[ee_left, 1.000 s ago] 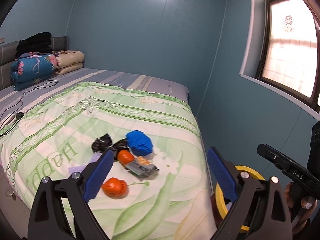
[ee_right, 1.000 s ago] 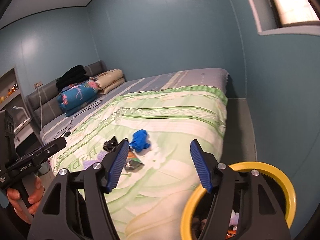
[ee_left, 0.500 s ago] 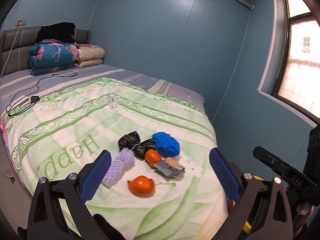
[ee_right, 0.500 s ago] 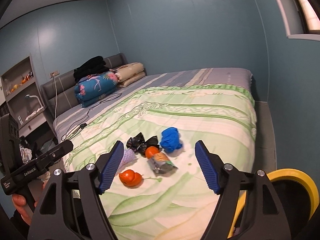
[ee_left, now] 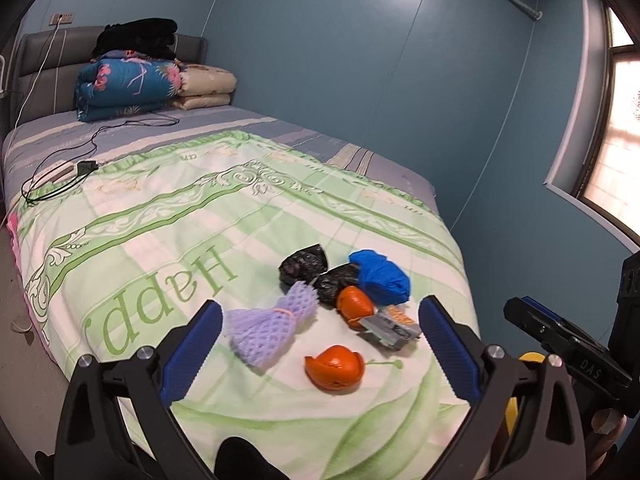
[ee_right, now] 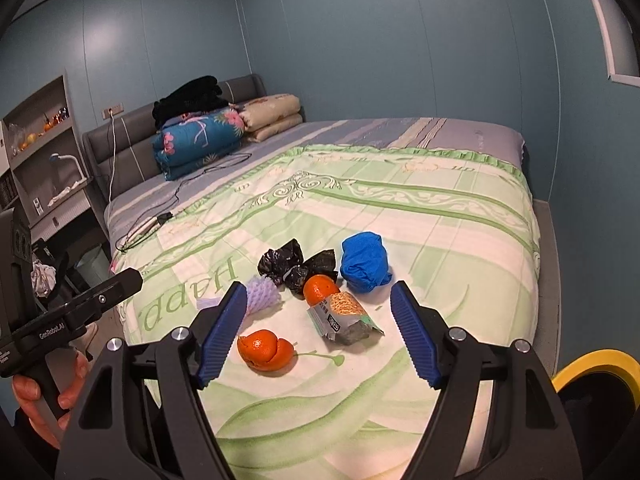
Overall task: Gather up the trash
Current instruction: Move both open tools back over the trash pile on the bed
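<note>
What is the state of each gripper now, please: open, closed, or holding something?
Left gripper: open, holding nothing, above the trash on the bed.
Right gripper: open, holding nothing.

Orange peels, perhaps; green-patterned blanket

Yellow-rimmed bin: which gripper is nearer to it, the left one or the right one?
Right. The right gripper hovers just left of the yellow-rimmed bin; the left gripper is farther left, beyond the right one.

"Happ" on the green bedspread — "GenRobot.AI" on the left tongs' handle
</note>
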Available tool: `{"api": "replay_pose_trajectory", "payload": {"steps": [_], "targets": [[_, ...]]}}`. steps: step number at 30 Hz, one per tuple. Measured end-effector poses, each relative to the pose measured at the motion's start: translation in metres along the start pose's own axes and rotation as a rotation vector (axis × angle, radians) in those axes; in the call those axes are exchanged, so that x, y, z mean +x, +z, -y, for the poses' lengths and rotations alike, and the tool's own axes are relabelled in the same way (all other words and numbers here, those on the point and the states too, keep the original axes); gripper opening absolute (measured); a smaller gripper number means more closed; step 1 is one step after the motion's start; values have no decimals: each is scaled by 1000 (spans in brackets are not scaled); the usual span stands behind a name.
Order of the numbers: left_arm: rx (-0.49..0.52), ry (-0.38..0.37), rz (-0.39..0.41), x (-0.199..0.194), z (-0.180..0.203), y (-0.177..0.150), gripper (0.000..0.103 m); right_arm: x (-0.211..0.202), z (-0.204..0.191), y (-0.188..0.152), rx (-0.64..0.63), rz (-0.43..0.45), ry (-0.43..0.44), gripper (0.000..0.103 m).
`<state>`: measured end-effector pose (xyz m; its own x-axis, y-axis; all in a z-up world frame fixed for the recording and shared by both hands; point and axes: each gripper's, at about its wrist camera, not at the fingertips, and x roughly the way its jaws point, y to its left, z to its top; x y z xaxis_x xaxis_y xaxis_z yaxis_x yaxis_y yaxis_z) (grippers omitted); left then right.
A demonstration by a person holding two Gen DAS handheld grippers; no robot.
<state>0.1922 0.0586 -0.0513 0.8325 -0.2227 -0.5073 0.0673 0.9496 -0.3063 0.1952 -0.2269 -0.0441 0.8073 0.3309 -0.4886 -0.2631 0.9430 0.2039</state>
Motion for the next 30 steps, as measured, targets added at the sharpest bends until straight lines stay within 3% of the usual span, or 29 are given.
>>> {"api": "replay_pose_trajectory", "payload": {"steps": [18,30], "targets": [[55,47,-184,84,-37,-16,95,114,6,-25,-41,-215,-56,70],[113,20,-269,130,-38,-12,95,147,5,-29,-78,-295,-88,74]]}}
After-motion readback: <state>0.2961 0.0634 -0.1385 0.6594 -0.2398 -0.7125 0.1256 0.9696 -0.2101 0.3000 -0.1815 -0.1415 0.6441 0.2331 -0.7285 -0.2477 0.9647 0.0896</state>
